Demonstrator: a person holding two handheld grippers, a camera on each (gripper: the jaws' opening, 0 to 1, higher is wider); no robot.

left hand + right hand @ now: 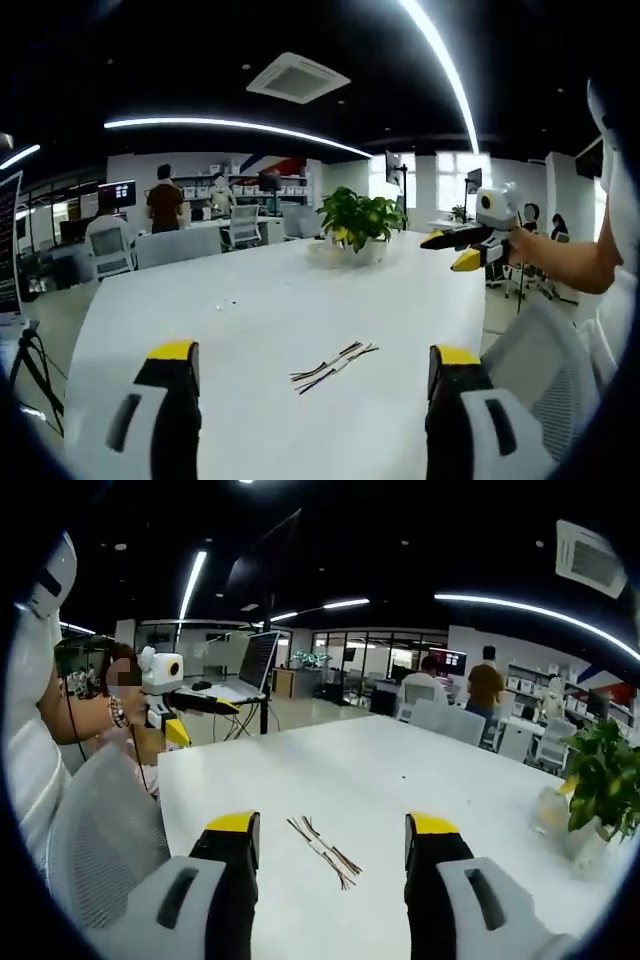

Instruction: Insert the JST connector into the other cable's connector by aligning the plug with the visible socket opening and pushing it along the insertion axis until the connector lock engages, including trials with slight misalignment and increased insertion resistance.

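Item: JST cables on white table, both grippers raised above.
We log the left gripper and right gripper with jaws apart, holding nothing; cables lie loose between each pair of tips.

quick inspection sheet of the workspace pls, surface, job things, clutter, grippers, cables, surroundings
surface: white table, mostly bare.
job's things: thin wired cables lying loose on the table, untouched; connector ends too small to judge.
clutter: a few tiny dark specks far up the table; potted plant at the far end.
grippers: left hand-held gripper and right hand-held gripper both open, above the table, holding nothing.
cables: lying together in one spot.
surroundings: open office, mesh chair, people at desks.
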